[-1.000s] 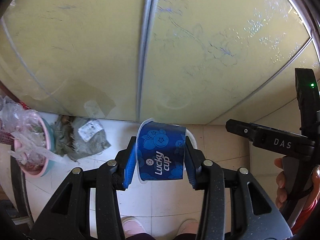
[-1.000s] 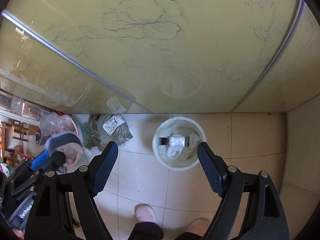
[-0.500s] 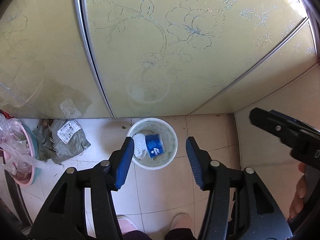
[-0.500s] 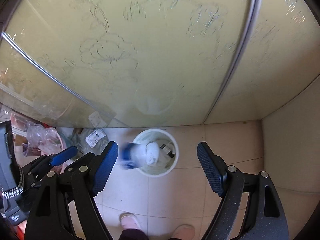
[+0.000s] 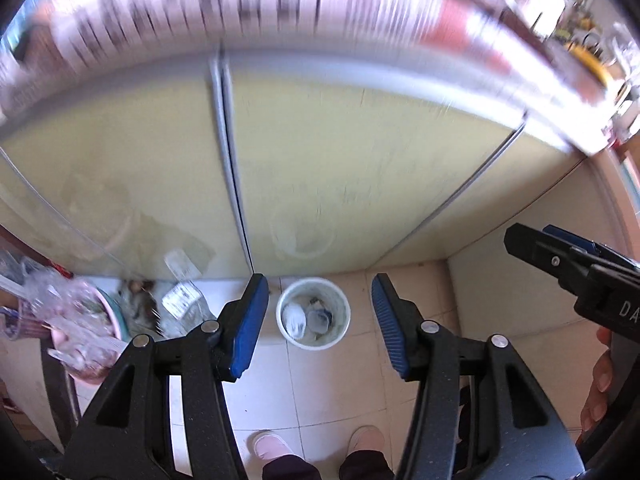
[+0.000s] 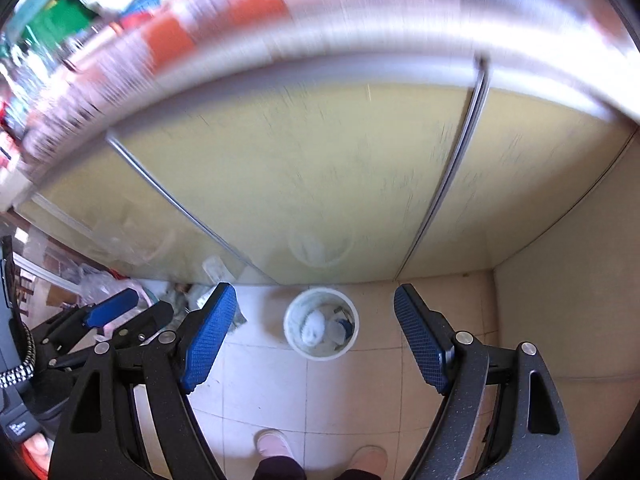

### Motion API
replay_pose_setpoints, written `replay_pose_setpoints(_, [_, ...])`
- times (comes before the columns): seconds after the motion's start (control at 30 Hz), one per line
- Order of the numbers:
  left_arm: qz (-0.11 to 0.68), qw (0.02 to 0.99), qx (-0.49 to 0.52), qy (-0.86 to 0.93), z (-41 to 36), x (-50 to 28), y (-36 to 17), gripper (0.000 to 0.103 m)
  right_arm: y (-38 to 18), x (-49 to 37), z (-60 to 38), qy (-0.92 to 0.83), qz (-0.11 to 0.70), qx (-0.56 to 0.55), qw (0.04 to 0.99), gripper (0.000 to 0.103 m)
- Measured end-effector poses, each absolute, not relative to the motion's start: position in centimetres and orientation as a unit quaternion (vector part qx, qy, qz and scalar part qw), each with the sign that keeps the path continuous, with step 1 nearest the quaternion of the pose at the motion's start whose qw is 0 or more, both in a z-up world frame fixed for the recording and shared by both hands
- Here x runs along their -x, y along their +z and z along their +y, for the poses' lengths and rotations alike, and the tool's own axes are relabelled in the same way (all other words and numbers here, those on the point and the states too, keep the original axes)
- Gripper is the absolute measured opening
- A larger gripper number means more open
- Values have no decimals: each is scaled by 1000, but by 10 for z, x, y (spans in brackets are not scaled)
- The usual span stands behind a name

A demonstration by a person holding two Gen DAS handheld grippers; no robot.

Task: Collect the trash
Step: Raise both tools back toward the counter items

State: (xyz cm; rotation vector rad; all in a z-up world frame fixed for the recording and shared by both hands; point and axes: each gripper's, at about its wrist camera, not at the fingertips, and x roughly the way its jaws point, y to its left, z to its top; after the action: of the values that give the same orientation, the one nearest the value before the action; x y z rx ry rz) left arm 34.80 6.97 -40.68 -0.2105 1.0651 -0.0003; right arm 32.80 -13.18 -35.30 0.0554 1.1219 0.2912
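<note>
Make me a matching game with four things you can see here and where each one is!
Things:
1. white bin
2. blue cup
3. pink bowl
4. pink slippers

Places:
A. inside the bin
B. bottom edge of the view, on the tiles
C. on the floor by the yellow doors, between the left gripper fingers
D. far left, full of plastic

Pairs: 1-C, 2-A, 3-D, 4-B

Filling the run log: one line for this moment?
left gripper: jaws open, empty | right gripper: jaws open, empty | blue cup: in white bin | both grippers above bin
</note>
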Motion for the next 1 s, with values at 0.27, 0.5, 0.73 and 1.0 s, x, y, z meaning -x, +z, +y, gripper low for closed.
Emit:
replay_pose_setpoints(0.27, [433,897,85,-6,94,-313,-258,56,-213,-291,-120,128,455,-32,880,79])
replay_pose_setpoints(0.5, [364,929,72,-12,114,-284,-149,60,-117,-258,-103,104,376,-32,920,79])
replay_pose_setpoints(0.73, [308,950,59,-8,131,-262,-86,72,-62,-235,-98,83,310,-35,946,79])
replay_pose_setpoints(1.0, [276,960,50,-9,130,-284,-57,85,-33,-247,-104,58,266,-27,962,79])
